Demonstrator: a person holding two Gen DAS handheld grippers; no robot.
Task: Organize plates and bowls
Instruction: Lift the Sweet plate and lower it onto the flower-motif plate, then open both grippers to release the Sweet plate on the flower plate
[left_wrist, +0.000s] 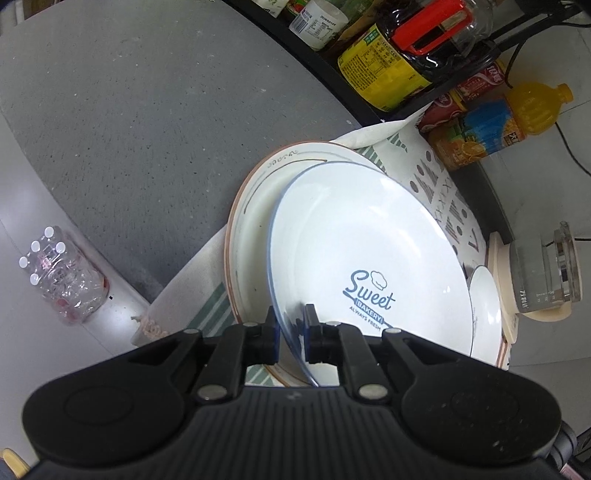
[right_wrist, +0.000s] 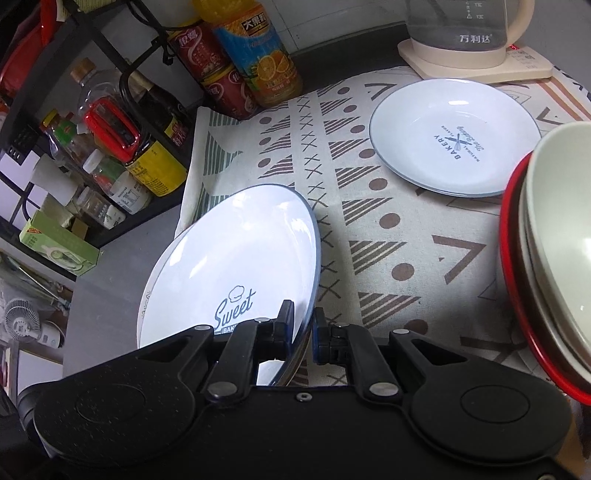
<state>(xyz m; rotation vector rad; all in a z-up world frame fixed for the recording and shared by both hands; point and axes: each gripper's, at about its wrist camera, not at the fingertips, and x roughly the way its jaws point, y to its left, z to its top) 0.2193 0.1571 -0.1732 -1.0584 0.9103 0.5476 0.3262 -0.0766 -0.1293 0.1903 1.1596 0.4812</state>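
A white "Sweet Bakery" plate (left_wrist: 369, 251) with a blue rim is held tilted above a larger brown-rimmed plate (left_wrist: 251, 221). My left gripper (left_wrist: 291, 332) is shut on the near rim of the Sweet plate. My right gripper (right_wrist: 303, 332) is shut on the opposite rim of the same plate (right_wrist: 229, 266). A smaller white "Bakery" plate (right_wrist: 454, 136) lies flat on the patterned cloth (right_wrist: 369, 229). A stack of pale bowls (right_wrist: 554, 236) in a red-rimmed dish (right_wrist: 513, 258) stands at the right edge.
A black rack (right_wrist: 44, 92) with sauce bottles stands at the left. Red cans (right_wrist: 214, 66) and an orange juice bottle (right_wrist: 258, 55) stand at the back. A glass kettle (right_wrist: 465, 29) is on its cream base. A water bottle pack (left_wrist: 62, 277) lies on the floor.
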